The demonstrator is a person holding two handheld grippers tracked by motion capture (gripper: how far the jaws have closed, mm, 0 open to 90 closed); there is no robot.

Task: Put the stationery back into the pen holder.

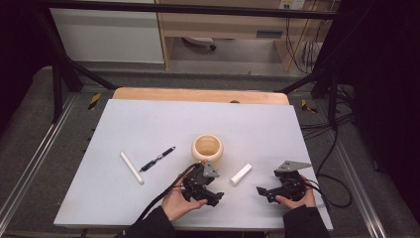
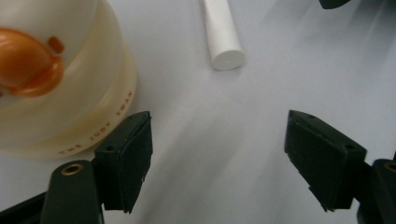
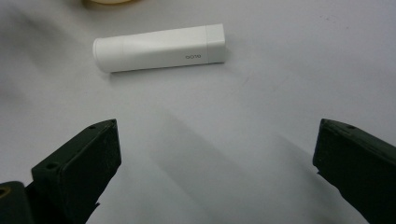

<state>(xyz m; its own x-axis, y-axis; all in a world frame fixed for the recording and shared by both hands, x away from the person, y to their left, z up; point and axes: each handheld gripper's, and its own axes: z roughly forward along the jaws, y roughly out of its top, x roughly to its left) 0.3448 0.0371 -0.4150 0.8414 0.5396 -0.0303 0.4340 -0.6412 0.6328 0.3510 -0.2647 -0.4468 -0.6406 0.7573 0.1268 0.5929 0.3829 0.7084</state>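
Honestly, the cream cup [image 1: 207,149] worries me: the left gripper [image 1: 202,186] sits just beside it on the near side, jaws spread wide and empty, and a careless swing could knock it. The short white tube [image 1: 240,174] lies right of the cup. The right gripper [image 1: 277,190], farther right, points at the tube, also wide and empty, hand low.

A lab or workshop recording station: a grey tabletop [image 1: 148,129] framed by black metal struts [image 1: 59,64], with bundled cables [image 1: 317,49] beyond its far right corner and pale cabinets [image 1: 106,34] behind it.
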